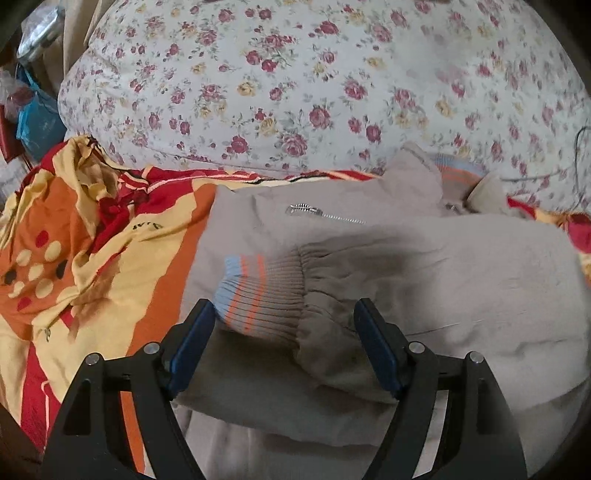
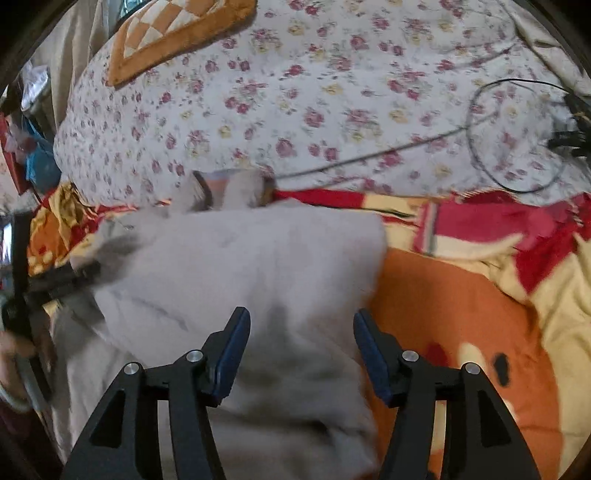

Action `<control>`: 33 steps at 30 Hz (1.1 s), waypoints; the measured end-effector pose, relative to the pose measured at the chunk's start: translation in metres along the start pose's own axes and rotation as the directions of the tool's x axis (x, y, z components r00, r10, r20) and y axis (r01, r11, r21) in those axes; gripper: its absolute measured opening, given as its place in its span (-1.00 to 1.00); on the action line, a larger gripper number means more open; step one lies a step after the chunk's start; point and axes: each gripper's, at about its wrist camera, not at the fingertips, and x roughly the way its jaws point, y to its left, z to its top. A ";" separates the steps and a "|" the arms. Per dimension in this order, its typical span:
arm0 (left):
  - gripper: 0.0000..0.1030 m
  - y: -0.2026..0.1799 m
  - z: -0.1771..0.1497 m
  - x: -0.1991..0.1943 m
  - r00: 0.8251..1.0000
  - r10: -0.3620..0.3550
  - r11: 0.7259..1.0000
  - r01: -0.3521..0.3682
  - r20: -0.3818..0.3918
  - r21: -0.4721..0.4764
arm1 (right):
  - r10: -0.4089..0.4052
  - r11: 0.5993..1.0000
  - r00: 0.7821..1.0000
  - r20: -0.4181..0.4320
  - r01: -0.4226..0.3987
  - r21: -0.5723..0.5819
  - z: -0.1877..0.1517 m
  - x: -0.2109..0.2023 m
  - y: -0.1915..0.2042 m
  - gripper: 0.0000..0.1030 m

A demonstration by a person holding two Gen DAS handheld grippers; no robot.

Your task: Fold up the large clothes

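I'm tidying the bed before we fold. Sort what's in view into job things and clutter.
Job:
jacket
cuff
left gripper, open
right gripper, open

Lying about:
floral quilt
orange blanket
cushion
cable
blue bag

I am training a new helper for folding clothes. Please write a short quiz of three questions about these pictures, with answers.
1. True or false: the left gripper has its jaws shut on the sleeve cuff.
2. Which lies on the flowered quilt? A) black cable B) shoe C) book
3. Fill in: the jacket is coloured ____.

Key:
1. False; the jaws stand open, with the cuff between them.
2. A, the cable.
3. Beige.
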 end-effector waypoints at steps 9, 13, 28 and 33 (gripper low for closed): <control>0.57 0.004 -0.004 0.016 0.999 -0.015 1.000 0.014 -0.032 -0.026 | -0.085 0.993 0.993 -0.084 0.078 -0.085 0.000 0.047 0.017 0.24; 0.58 0.005 -0.005 0.019 0.999 -0.018 0.999 0.017 -0.036 -0.033 | -0.049 0.996 0.998 -0.026 0.047 -0.077 -0.007 0.004 0.015 0.25; 0.58 0.032 -0.035 -0.035 0.999 -0.034 0.999 0.034 -0.012 0.000 | -0.049 0.999 0.998 -0.047 0.050 0.007 -0.050 -0.040 -0.015 0.47; 0.58 0.049 -0.054 -0.043 0.997 -0.056 0.998 0.054 -0.050 -0.035 | -0.056 0.997 0.995 -0.081 0.060 0.053 -0.062 -0.035 -0.027 0.47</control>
